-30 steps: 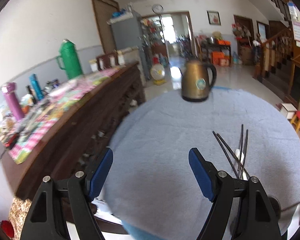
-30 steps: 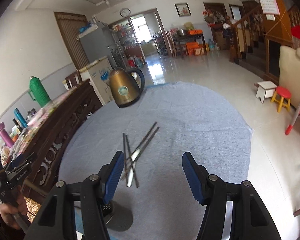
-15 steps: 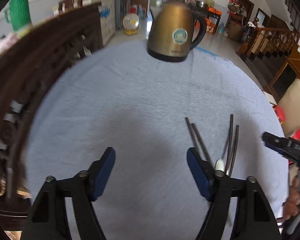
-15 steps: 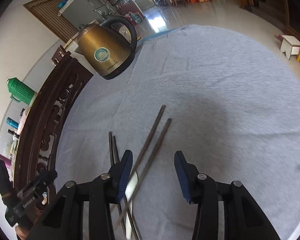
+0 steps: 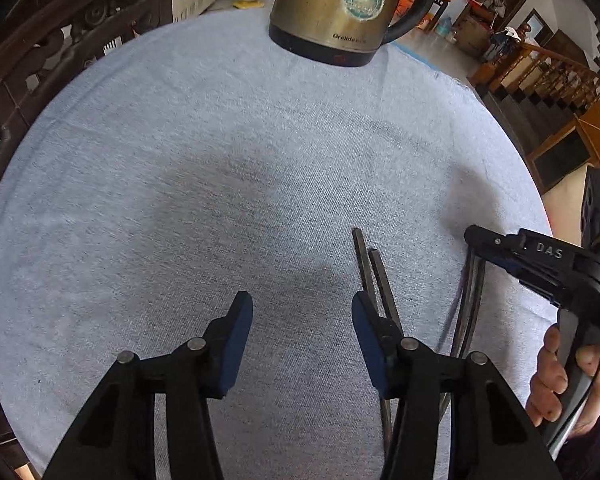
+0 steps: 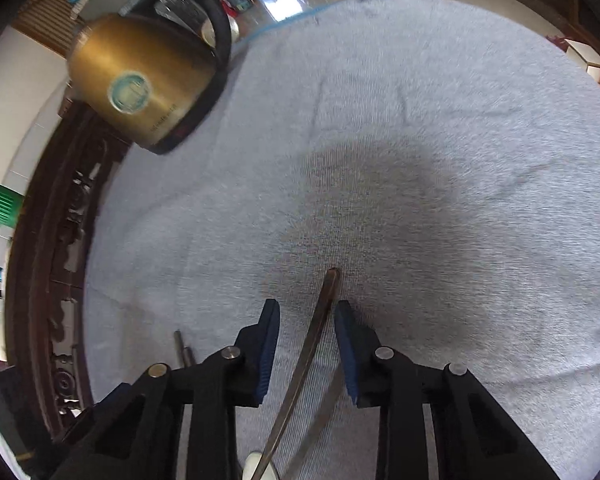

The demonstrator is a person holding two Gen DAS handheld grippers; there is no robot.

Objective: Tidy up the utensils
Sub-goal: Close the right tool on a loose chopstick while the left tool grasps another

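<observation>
Dark chopsticks lie on a round table under a grey cloth [image 5: 180, 152]. One pair [image 5: 370, 272] lies just right of my left gripper [image 5: 302, 312], which is open and empty, low over the cloth. A second pair [image 5: 474, 300] lies under my right gripper [image 5: 496, 248]. In the right wrist view, my right gripper [image 6: 307, 322] is open with its blue pads either side of one chopstick [image 6: 320, 320], apart from it. The first pair's tips [image 6: 182, 350] show at its left. A white utensil end [image 6: 256, 466] peeks at the bottom.
A gold electric kettle [image 5: 340, 8] stands at the table's far edge, and it also shows in the right wrist view [image 6: 140, 84]. A dark carved wooden sideboard [image 5: 60, 20] runs along the left. A staircase [image 5: 560, 80] lies to the right.
Both grippers have dropped down and forward toward the cloth. My right gripper has narrowed and now straddles a chopstick. My left gripper has come beside the other pair.
</observation>
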